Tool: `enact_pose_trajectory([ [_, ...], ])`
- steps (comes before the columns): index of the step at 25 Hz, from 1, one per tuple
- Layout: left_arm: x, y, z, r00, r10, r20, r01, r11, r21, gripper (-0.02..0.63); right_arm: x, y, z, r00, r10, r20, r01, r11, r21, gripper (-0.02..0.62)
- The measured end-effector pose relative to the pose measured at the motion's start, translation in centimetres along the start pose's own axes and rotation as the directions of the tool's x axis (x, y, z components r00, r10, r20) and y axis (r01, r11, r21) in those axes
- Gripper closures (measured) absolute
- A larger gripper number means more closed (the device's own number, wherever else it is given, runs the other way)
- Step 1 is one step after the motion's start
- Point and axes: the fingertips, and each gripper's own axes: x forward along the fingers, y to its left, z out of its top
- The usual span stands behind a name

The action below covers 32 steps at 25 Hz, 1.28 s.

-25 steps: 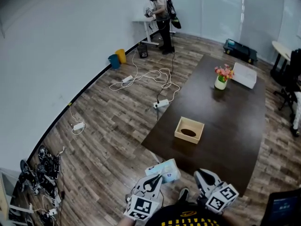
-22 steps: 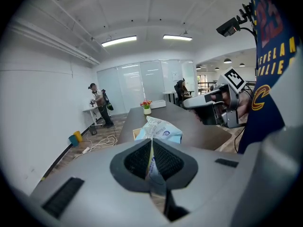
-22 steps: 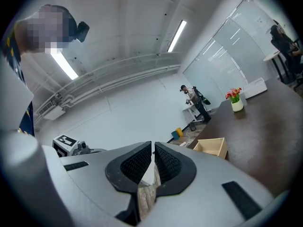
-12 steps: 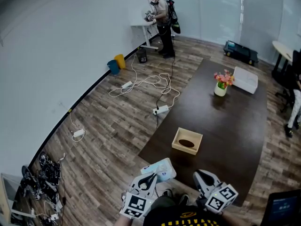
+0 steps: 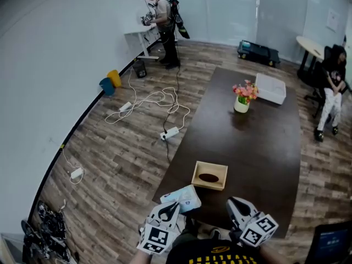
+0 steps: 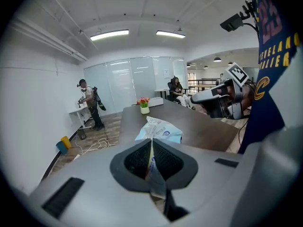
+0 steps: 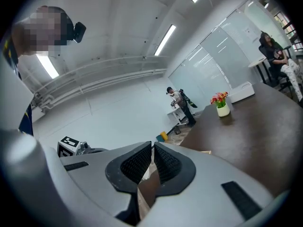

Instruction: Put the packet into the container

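Two grippers low in the head view. Left gripper [image 5: 171, 208]: jaws clamped on one packet [image 5: 182, 197], pale blue and white, pinched by its near edge and sticking out forward past the fingertips. Right gripper [image 5: 235, 205]: jaws pressed together, nothing between them.

Ahead of both pairs of jaws, one long dark table [image 5: 258, 147]. On its near end, one open wooden container [image 5: 209, 175], just beyond the packet, slightly right of the left jaws and left of the right jaws, not touching the packet. Inside it, one dark oval patch, too small to name. Much farther ahead on the same table, one vase of flowers [image 5: 241, 103] and one white box [image 5: 270, 88], side by side.

Left of the left jaws, on the wood floor: loose white cables [image 5: 151, 99], three power strips [image 5: 169, 132], one blue bin [image 5: 106, 86], one yellow bin [image 5: 114, 78].

Two other people: one standing [image 5: 164, 23] at a white desk far ahead and left, one seated [image 5: 331, 84] far ahead and right.
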Motion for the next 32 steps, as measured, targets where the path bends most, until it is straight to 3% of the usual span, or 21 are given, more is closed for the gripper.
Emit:
enact_pose_trajectory([
  [5,3.7,1.8,1.2,0.996,-0.092,0.013,0.091,0.993,0.071,0.597,2.6,-0.7,0.3,0.998,-0.06,-0.003,0.06,0.998,0.012,0.583],
  [12,6.9,3.9,2.5,0.979,-0.197,0.047,0.191,0.976,0.104,0.597,5.3,-1.2,1.1,0.989,-0.147,0.002,0.147,0.989,-0.005,0.583],
  [22,11.0,4.2,3.9,0.931,-0.363,0.047,0.349,0.918,0.188,0.597,4.6,-2.9,1.8,0.946,-0.319,0.057,0.316,0.947,0.062,0.583],
  [26,12.7,3.4,4.6,0.914,-0.404,0.034,0.389,0.897,0.211,0.597,3.7,-3.7,2.4,0.931,-0.358,0.072,0.352,0.933,0.081,0.583],
  [32,15.4,1.6,4.9,0.905,-0.425,-0.004,0.416,0.884,0.213,0.598,2.9,-6.4,3.4,0.925,-0.373,0.08,0.361,0.924,0.129,0.583],
])
